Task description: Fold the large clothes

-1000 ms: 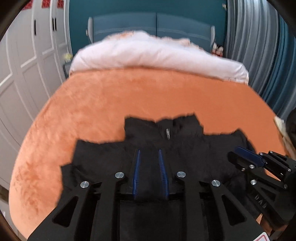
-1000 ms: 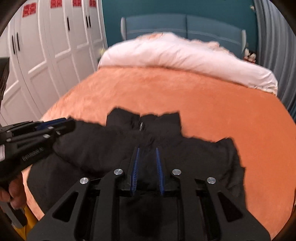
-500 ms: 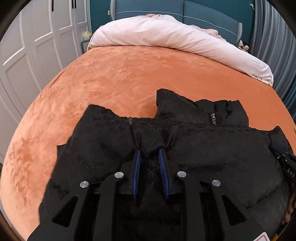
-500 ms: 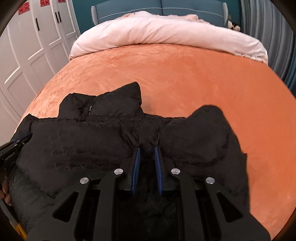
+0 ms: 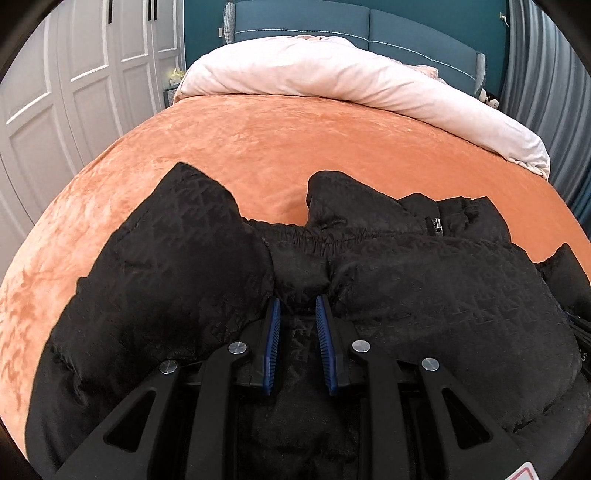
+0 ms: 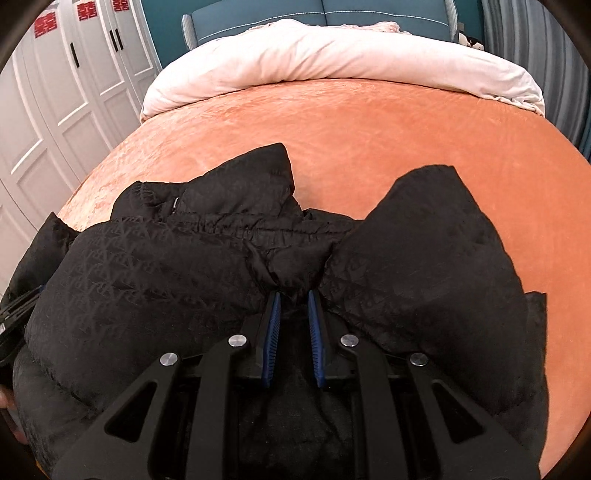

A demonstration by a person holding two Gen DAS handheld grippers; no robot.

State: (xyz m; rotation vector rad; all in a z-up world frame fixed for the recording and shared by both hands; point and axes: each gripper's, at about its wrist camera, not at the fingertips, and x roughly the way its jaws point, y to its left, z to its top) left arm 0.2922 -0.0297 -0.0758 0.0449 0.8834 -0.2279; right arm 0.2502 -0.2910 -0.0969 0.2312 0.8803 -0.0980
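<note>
A black puffer jacket (image 5: 424,295) lies on the orange bedspread (image 5: 332,147), its lower half folded up toward the collar and zipper (image 5: 437,223). My left gripper (image 5: 297,306) is shut on a bunch of the jacket's elastic hem on its left side. My right gripper (image 6: 293,299) is shut on the jacket (image 6: 166,277) hem on its right side. The collar and zipper (image 6: 174,204) show at far left in the right wrist view. Each gripper shows at the edge of the other's view, the right one (image 5: 581,332) and the left one (image 6: 16,306).
A white duvet (image 5: 351,77) is bunched at the head of the bed before a blue headboard (image 5: 369,26). White wardrobe doors (image 5: 74,92) stand on the left and grey curtains (image 5: 546,74) on the right. The orange bedspread (image 6: 406,129) extends beyond the jacket.
Both grippers moved apart, lowered and carried the hem forward toward the collar, laying the lower half over the upper. The jacket looks larger and nearer in both views.
</note>
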